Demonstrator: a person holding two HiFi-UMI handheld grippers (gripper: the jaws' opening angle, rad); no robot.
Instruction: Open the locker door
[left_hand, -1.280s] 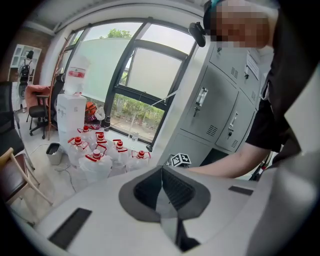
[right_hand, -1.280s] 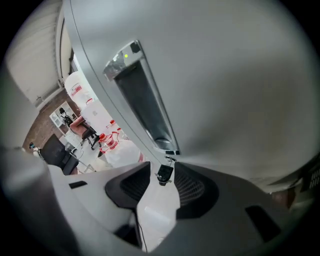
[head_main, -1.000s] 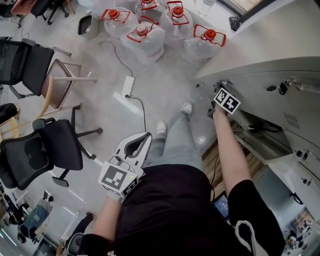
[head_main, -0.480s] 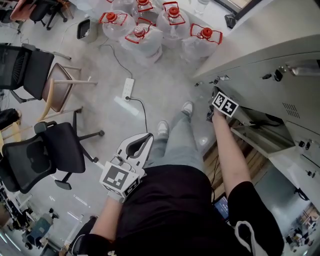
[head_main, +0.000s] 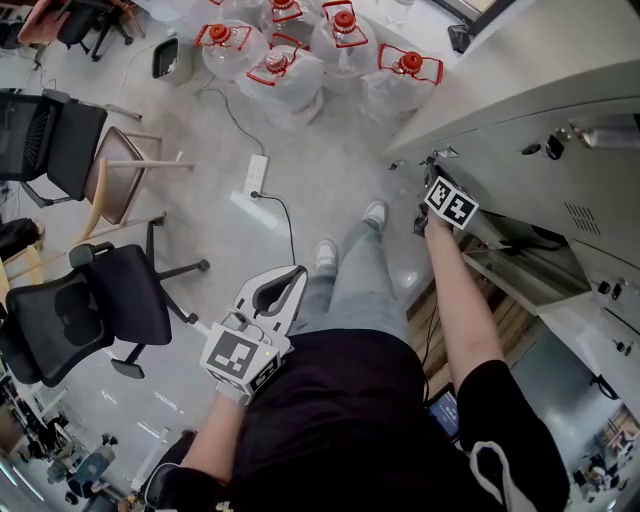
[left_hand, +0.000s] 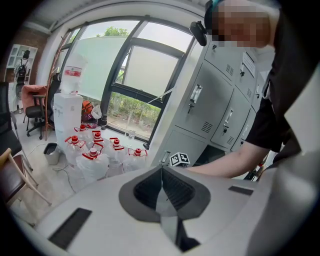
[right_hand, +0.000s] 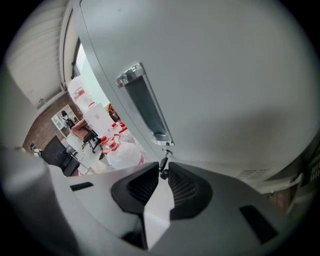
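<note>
A grey locker door (right_hand: 225, 75) with a long recessed handle (right_hand: 145, 107) fills the right gripper view. Just below the handle a small dark key (right_hand: 163, 167) sticks out of the door. My right gripper (right_hand: 163, 172) has its tips on either side of this key and touching it, and the jaws are opening slightly. In the head view the right gripper (head_main: 436, 180) reaches out to the bank of grey lockers (head_main: 560, 110), low down. My left gripper (head_main: 285, 283) hangs shut and empty by the person's hip, far from the lockers.
Several water jugs with red caps (head_main: 290, 60) stand on the floor beyond the lockers. Office chairs (head_main: 90, 310) and a wooden chair (head_main: 120, 170) are at the left. A power strip (head_main: 257, 172) with its cable lies on the floor ahead of the person's feet.
The head view has shifted a little. The right gripper stays at the same spot on the locker front, and the left gripper has not moved.
</note>
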